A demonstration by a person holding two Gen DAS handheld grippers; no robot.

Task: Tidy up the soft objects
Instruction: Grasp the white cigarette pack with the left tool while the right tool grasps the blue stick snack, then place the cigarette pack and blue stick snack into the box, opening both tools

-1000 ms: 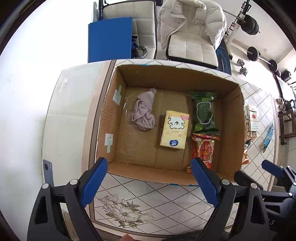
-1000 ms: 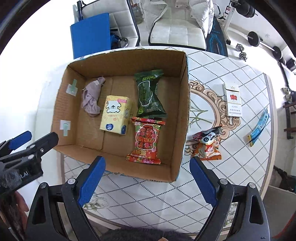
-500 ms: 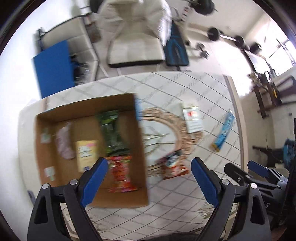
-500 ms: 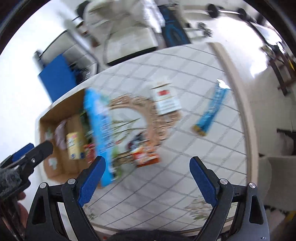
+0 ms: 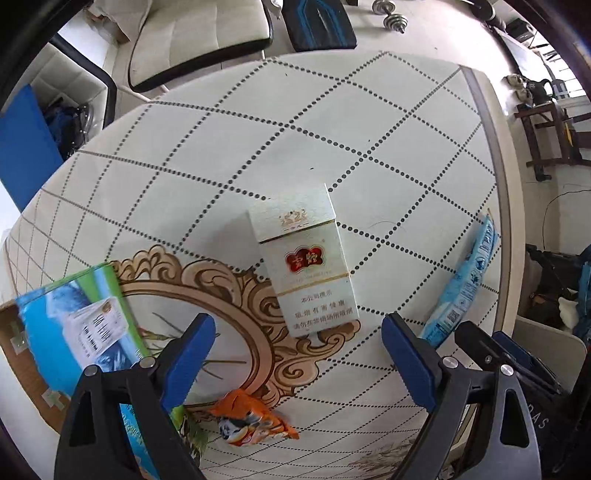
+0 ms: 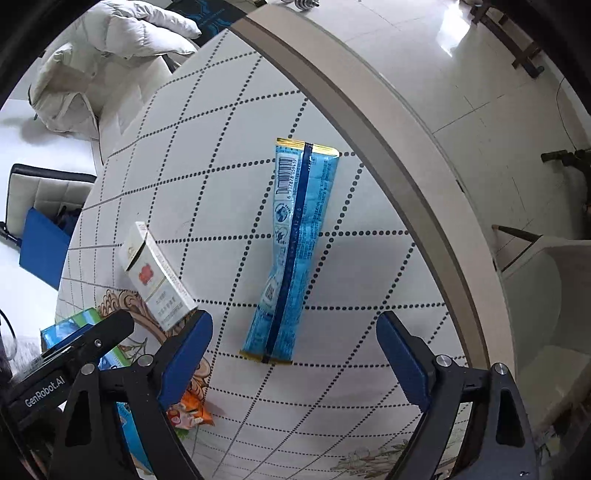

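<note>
A long blue snack packet (image 6: 295, 254) lies on the tiled table, straight ahead of my open, empty right gripper (image 6: 293, 350); it also shows in the left wrist view (image 5: 465, 280) at the right. A white cigarette pack (image 5: 303, 266) lies ahead of my open, empty left gripper (image 5: 297, 354); it also shows in the right wrist view (image 6: 155, 277). A small orange snack bag (image 5: 251, 421) lies below the left gripper and shows in the right wrist view (image 6: 188, 410). The cardboard box (image 5: 22, 369) edge with a blue-green printed outer side (image 5: 74, 325) is at the left.
The table's rounded edge (image 6: 369, 122) runs close behind the blue packet. A chair with a white jacket (image 6: 103, 44) stands beyond the table. A blue panel (image 5: 26, 147) and dumbbells (image 5: 391, 11) are on the floor.
Both grippers have swung right, away from the box, and come lower over the table. The cigarette pack and the blue packet now fill the views; the box contents are out of sight.
</note>
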